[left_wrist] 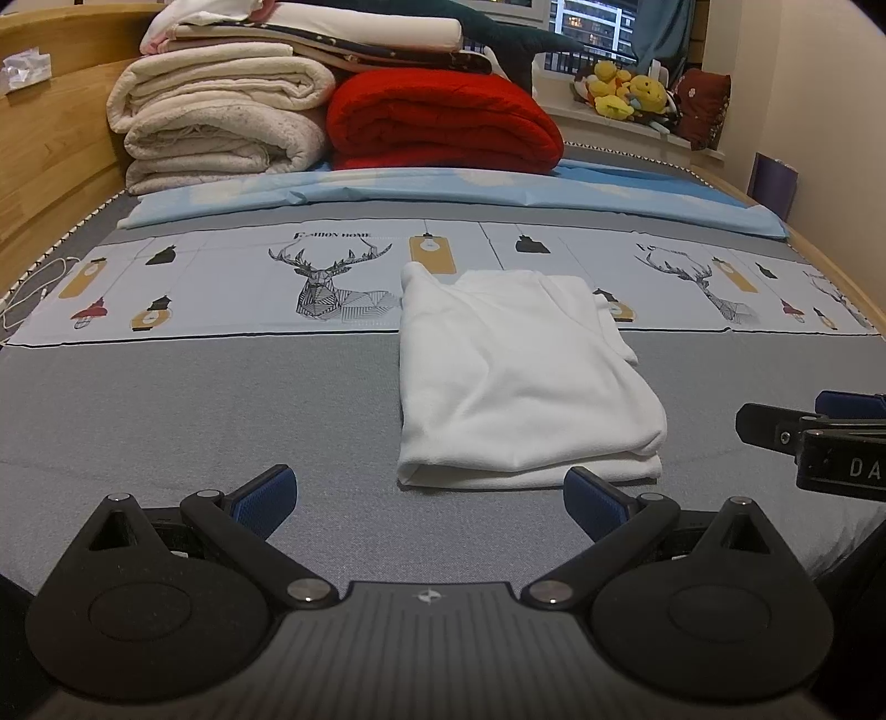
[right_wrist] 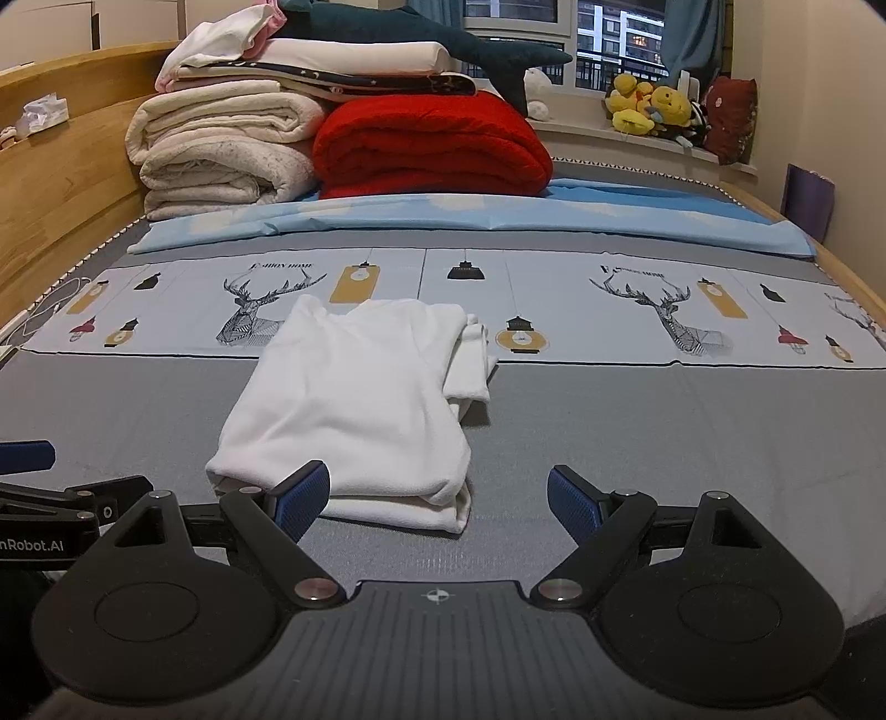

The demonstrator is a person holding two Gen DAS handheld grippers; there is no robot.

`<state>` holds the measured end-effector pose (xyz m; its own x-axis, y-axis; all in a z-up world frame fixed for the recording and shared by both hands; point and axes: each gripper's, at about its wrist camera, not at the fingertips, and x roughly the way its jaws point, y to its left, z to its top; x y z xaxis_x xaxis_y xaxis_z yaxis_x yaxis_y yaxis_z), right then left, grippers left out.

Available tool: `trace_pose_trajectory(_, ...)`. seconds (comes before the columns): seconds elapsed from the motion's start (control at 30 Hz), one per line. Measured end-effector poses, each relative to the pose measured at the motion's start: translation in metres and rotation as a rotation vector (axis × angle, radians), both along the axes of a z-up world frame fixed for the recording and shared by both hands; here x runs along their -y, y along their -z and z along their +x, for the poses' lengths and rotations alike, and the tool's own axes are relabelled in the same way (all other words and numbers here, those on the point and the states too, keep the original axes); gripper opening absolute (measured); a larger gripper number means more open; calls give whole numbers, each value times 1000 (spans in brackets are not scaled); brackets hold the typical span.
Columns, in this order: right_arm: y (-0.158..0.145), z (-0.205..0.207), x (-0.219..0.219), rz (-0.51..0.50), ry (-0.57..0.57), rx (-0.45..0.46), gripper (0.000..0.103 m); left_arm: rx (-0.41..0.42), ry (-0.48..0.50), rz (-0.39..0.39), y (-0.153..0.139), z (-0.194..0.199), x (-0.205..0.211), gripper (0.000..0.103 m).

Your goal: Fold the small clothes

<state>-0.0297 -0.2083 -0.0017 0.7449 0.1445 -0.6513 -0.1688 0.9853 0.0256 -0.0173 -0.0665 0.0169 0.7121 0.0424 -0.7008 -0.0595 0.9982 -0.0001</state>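
White garment point(left_wrist: 515, 376) lying folded just ahead of both hand-held grippers: soft, light, floppy. Left hand-held gripper point(left_wrist: 429, 498) and right hand-held gripper point(right_wrist: 437, 501) are gaping wide, holding nothing. Pinching the thick near fold is looking safest.

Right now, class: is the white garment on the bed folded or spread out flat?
Folded. The white garment lies as a compact rectangle with stacked layers showing along its near edge, on the grey bed cover.

Red blanket point(left_wrist: 443, 119) beside cream blankets point(left_wrist: 221, 116)

Both wrist views look low along the bed point(left_wrist: 166, 399) toward the window point(right_wrist: 554, 33), side by side, sharing the shirt point(left_wrist: 515, 382).
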Motion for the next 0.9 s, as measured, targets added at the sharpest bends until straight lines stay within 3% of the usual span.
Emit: trace_pose_trajectory(0.9, 4, 2, -4, -3, -5, -13, 87, -7, 12, -2, 4, -1, 1, 102)
